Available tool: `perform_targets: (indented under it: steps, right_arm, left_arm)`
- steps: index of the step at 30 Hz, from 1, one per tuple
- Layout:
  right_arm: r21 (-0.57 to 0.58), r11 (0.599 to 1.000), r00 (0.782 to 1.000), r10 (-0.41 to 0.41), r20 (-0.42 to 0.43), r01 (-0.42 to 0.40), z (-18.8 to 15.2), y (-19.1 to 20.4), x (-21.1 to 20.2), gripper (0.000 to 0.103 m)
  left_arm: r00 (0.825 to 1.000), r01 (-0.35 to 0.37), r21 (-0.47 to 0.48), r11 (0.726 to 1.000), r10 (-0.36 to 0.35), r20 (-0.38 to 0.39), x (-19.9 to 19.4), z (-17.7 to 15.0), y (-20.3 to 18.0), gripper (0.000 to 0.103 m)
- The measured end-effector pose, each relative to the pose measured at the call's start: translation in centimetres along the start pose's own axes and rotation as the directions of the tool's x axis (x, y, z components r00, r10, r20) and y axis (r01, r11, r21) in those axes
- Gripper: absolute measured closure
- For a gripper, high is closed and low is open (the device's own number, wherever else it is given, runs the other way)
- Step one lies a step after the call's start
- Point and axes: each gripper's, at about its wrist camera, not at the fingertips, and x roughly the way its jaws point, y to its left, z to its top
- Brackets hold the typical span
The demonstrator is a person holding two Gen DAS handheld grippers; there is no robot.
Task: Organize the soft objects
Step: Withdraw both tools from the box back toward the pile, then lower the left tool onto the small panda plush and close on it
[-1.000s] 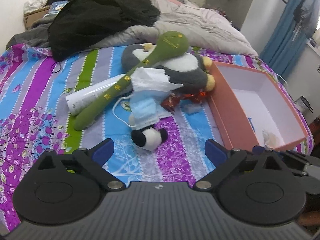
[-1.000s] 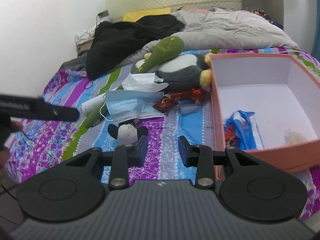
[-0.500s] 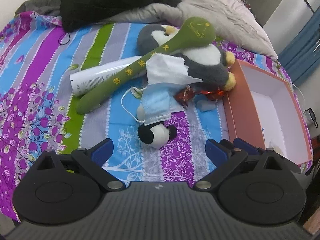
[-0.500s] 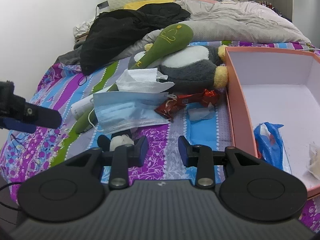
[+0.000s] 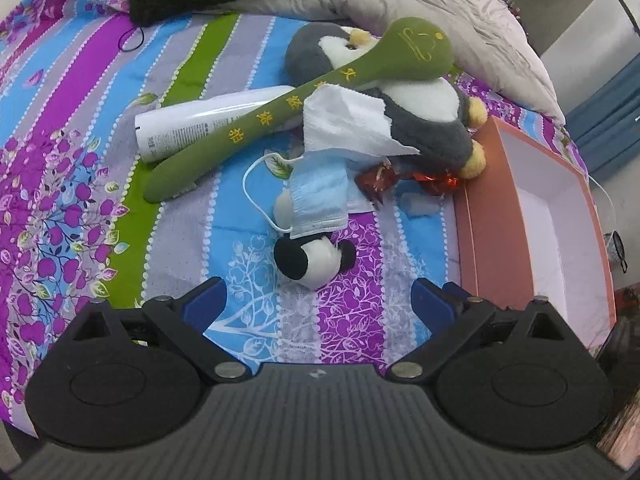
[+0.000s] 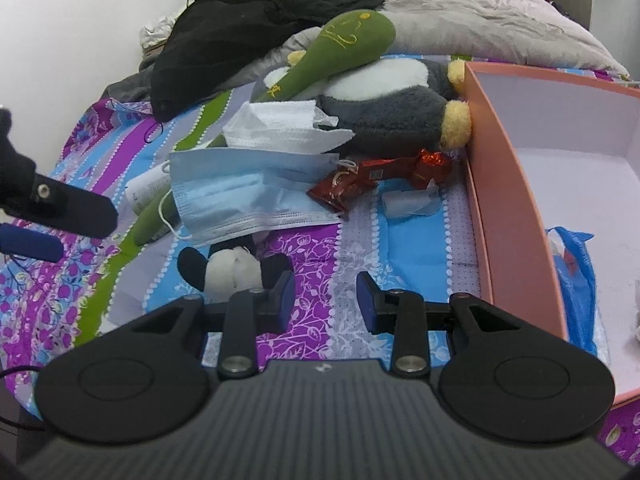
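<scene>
- Judging by the pile, the sorting looks barely begun: nearly all the soft things lie out on the bed point(image 5: 80, 128), and the pink box point(image 5: 480, 216) at its right edge holds no toy.
- In the box, the right wrist view shows only a blue plastic bag point(image 6: 576, 272) and a pale scrap at its near end; the rest of its white floor is bare.
- The small panda plush point(image 5: 308, 254) lies on the bedspread near the bed's front edge, partly under a blue face mask point(image 5: 320, 200).
- Behind it, the grey penguin plush point(image 5: 420, 116) lies against the box's outer wall, with the green plush club point(image 5: 288, 108) slanting across it and a white tissue point(image 5: 348, 124) draped on top.
- A white tube point(image 5: 200, 124) and a red wrapper point(image 5: 400, 180) lie among them.
- The left gripper point(image 5: 316, 300) hangs over the panda, fingers released wide and grasping nothing.
- The right gripper point(image 6: 326, 300) hovers just beside the panda, fingers apart with a narrower gap, also empty.
- Every plush remains to be moved, I would say.
</scene>
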Motion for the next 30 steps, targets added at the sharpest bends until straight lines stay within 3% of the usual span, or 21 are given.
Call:
perform_targets:
  steps: [9, 13, 19, 24, 30]
  right_arm:
    - [-0.025, 0.999, 1.0, -0.022, 0.005, 0.022, 0.4, 0.4, 2.3, 0.066]
    - [-0.017, 0.999, 0.999, -0.037, 0.01, 0.037, 0.7, 0.1, 3.6, 0.066]
    - [-0.039, 0.996, 0.995, -0.084, 0.05, 0.086, 1.0, -0.2, 5.3, 0.066]
    - [-0.07, 0.985, 0.983, -0.153, 0.098, 0.161, 1.3, -0.5, 7.0, 0.067]
    - [-0.069, 0.969, 0.964, -0.228, 0.138, 0.239, 2.0, -1.1, 8.7, 0.067]
  left_arm:
    - [1.0, -0.03, -0.038, 0.999, 0.029, -0.01, 2.1, 0.6, 1.2, 0.001]
    - [1.0, 0.02, -0.054, 0.998, -0.021, -0.01, 3.7, 0.7, 2.4, 0.001]
    - [0.998, 0.056, -0.001, 0.998, -0.056, -0.004, 6.2, 0.9, 3.0, 0.001]
    - [0.994, 0.094, -0.035, 0.995, -0.096, -0.046, 8.9, 0.4, 3.8, 0.002]
    - [0.992, 0.125, -0.031, 0.992, -0.125, -0.012, 10.5, -0.1, 4.2, 0.006]
